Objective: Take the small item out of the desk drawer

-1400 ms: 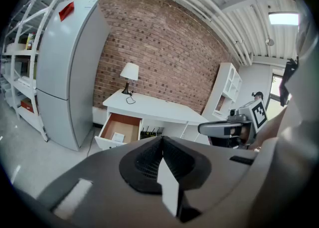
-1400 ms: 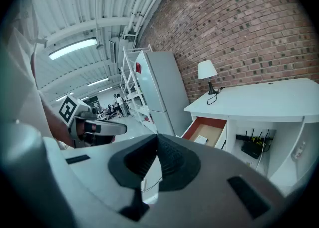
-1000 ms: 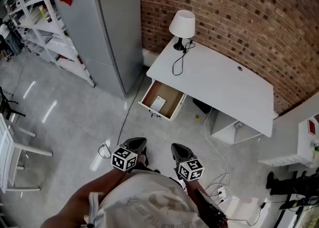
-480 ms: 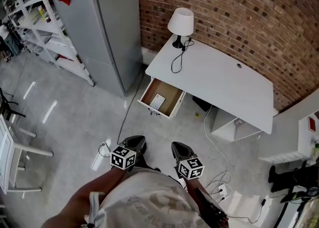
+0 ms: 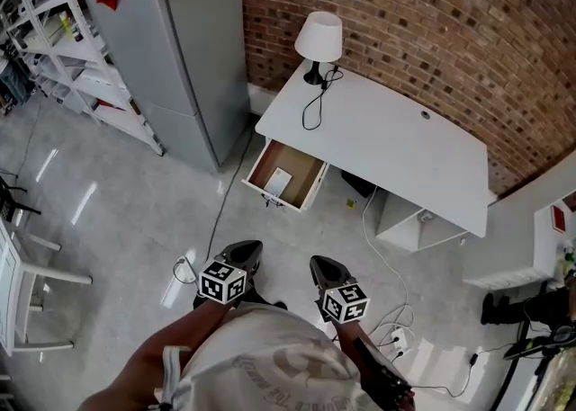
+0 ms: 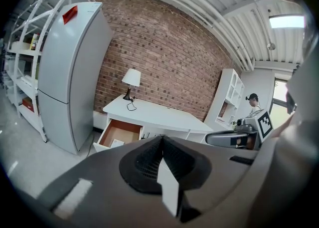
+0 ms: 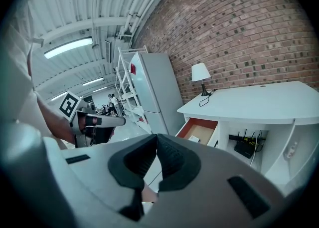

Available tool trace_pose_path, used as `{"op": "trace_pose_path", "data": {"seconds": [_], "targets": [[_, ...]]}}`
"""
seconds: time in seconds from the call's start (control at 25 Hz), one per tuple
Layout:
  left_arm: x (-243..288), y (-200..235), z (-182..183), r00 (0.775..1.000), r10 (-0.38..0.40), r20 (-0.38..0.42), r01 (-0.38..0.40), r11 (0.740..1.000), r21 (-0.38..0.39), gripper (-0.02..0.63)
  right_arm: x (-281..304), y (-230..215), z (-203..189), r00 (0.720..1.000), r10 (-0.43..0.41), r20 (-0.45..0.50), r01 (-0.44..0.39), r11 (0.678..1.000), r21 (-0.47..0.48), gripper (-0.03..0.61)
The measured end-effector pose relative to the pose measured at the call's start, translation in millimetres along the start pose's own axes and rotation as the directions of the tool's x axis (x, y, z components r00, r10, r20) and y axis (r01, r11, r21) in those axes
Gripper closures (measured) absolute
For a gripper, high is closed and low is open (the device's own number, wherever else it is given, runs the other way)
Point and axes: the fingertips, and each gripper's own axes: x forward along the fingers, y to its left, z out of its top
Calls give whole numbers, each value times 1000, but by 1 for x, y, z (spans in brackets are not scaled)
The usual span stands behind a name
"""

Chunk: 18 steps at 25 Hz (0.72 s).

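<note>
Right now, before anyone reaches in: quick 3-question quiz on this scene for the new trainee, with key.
1. True or false: the desk drawer is open, with a small white item lying in it.
2. What stands on the desk? A) a lamp B) a monitor C) a kettle
3. Fill in: the jaws of the left gripper and the right gripper are ___, with nothing between them.

Key: 1 true; 2 A; 3 shut.
</note>
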Motion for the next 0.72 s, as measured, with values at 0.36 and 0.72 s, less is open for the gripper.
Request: {"op": "trace_pose_path", "data": {"seconds": [0.36, 0.72], "targets": [[9, 13, 22, 1000, -9, 10, 8, 1000, 23, 607, 9, -6, 12, 1000, -23, 20, 23, 1000, 11, 572], [22, 11, 17, 999, -33, -23, 33, 999, 10, 607, 10, -21, 16, 999, -53, 7, 52, 998, 27, 572]]}}
